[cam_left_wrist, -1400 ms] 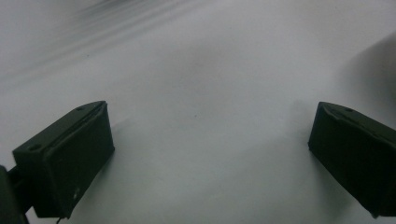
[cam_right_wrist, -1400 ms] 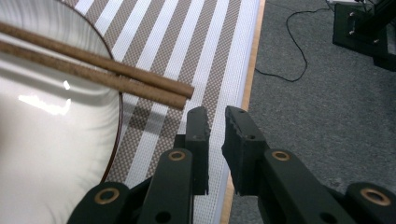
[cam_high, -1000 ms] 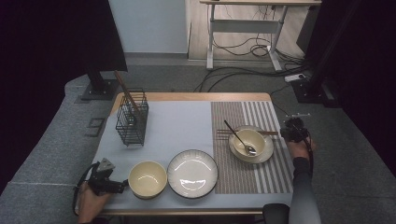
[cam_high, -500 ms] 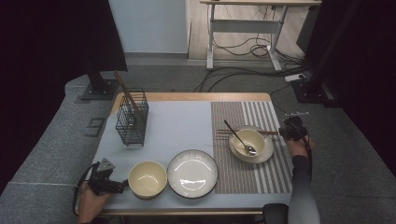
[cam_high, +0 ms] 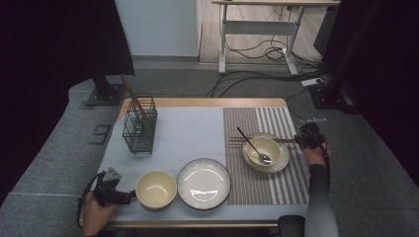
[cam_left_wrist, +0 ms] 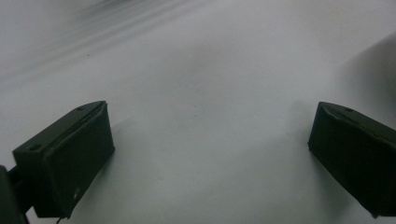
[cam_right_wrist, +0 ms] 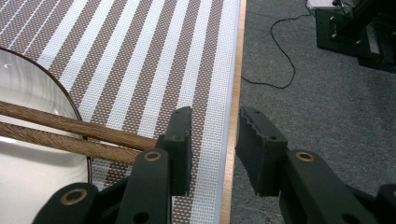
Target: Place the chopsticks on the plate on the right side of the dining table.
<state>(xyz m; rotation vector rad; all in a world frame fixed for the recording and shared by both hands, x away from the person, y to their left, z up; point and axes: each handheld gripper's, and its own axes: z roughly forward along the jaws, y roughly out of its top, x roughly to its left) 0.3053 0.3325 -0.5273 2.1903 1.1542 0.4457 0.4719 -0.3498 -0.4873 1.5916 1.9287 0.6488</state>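
The chopsticks lie just left of the right gripper, outside its jaws, which have just been opening and hold nothing.

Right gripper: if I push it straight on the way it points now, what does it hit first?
The right gripper would likely meet the striped placemat near the table edge, as it tilts down. Its jaws have just been opening, empty; the chopsticks lie beside its line.

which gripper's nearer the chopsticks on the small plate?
Right. The right gripper sits at the chopsticks' near ends; the left gripper is across the table, beside the cream bowl.
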